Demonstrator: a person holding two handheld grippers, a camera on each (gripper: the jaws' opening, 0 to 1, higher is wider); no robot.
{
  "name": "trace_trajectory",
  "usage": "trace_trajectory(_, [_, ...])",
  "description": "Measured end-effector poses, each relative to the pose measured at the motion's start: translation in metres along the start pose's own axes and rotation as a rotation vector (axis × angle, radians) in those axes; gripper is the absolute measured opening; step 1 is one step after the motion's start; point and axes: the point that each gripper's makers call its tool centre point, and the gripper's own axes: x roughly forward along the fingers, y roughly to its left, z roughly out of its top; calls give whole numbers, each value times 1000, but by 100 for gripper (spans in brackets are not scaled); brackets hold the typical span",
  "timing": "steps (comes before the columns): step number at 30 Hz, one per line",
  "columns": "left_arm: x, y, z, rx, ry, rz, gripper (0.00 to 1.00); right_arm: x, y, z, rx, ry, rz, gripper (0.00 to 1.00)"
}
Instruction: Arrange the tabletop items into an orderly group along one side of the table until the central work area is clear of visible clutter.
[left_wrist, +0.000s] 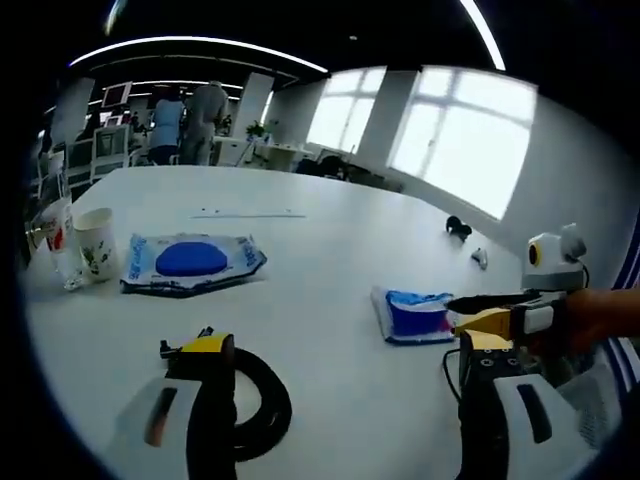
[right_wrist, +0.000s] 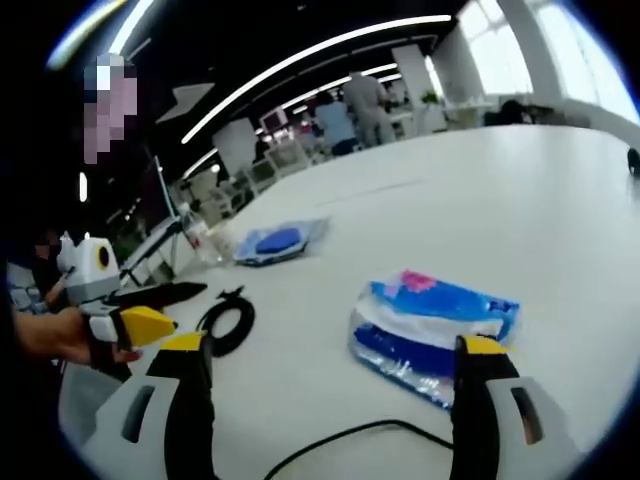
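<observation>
I am looking over a white table (left_wrist: 330, 250) and no writing on any item is sharp enough for me to read. In the left gripper view, my left gripper (left_wrist: 345, 360) is hovering low with its jaws standing wide, nothing between them, and a black cable coil (left_wrist: 262, 405) is lying just beside the left jaw. A paper cup (left_wrist: 97, 242) with a printed pattern is standing upright at the table's far left edge, next to a clear cup (left_wrist: 58, 235); I cannot tell what either contains. A clear packet with a blue disc (left_wrist: 192, 260) is lying flat near them. In the right gripper view, my right gripper (right_wrist: 335, 350) is also spread wide and holding nothing, with the blue and white pouch (right_wrist: 432, 322) lying just ahead between its jaws. Bare tabletop is stretching broadly beyond both packets toward the far edge.
</observation>
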Motion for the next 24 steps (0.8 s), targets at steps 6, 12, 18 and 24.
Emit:
trace_trajectory(6, [12,-7,0,5,12,-17,94,-10,-16,-1,20,-11,-34,98])
trace_trajectory(12, [24,-15,-4,10,39,-37,95,-20,-32,-4,44,-19,-69,97])
trace_trajectory(18, [38,-22,-5,16,58,-52,95,-26,-45,-6,67,-22,-96,97])
trace_trajectory(24, [53,-26,-7,19,81,-59,95,-28,-59,-11,104,-23,-125,96])
